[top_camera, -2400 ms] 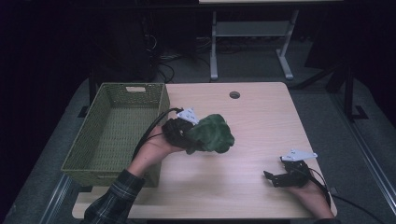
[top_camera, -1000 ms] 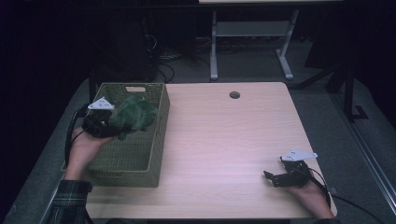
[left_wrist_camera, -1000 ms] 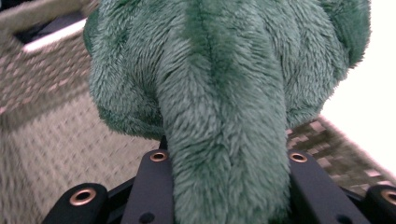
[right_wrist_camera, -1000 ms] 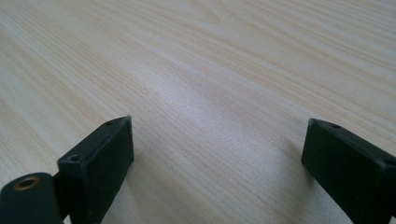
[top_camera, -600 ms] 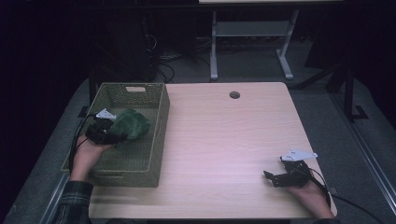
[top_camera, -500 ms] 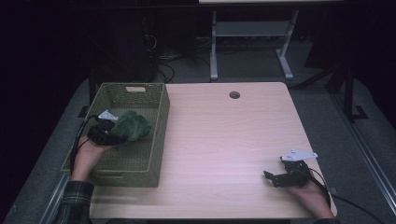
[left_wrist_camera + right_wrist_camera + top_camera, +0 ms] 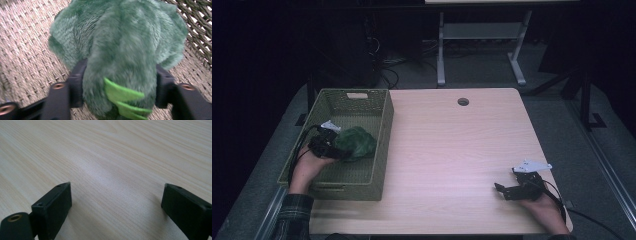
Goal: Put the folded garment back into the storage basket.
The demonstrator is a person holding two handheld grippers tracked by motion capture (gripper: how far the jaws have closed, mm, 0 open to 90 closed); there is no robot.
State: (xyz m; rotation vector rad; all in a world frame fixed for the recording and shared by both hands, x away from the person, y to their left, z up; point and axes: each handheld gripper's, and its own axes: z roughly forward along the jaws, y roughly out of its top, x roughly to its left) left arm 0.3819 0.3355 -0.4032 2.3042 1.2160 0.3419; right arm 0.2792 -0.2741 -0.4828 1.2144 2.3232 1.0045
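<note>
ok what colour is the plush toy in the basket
Dark green plush toy with brighter green strips; clearest in the left gripper view.

A dim lab or test room. A light wooden desk (image 7: 462,150) with a round cable hole (image 7: 463,102) stands on grey carpet (image 7: 562,105). Behind it, loose cables (image 7: 404,62) lie on the floor beside the white metal legs of another table (image 7: 479,45), against darkness.

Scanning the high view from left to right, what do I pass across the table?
Left gripper → green plush toy inside the basket → cable hole → right gripper.
</note>
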